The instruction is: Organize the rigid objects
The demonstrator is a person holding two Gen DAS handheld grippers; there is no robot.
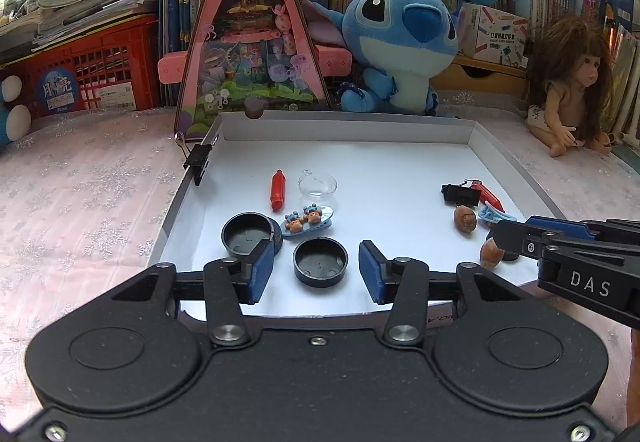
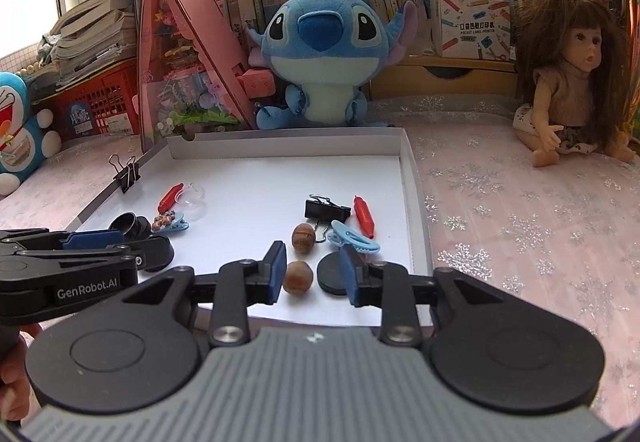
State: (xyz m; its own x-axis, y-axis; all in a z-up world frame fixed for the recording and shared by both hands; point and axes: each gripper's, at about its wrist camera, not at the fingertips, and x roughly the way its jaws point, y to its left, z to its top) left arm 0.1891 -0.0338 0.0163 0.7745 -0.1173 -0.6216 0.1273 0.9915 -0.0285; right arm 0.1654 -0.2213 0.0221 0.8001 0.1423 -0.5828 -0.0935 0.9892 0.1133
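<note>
Sorting looks partly done inside the white tray [image 1: 512, 178]. On its left, the left gripper [image 1: 316, 272] is hovering released around a black cap [image 1: 320, 261], beside another cap [image 1: 248, 234]. On the right, the right gripper [image 2: 312, 274] is hanging released over an acorn [image 2: 297, 277], nothing grasped; the pairs are lying ungrouped.

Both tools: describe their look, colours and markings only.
The left tool has a black body, black linkage arms with silver rivets and blue finger pads; its side reads GenRobot.AI. The right tool has the same black arms and blue pads, a ribbed grey body, and DAS lettering.
</note>
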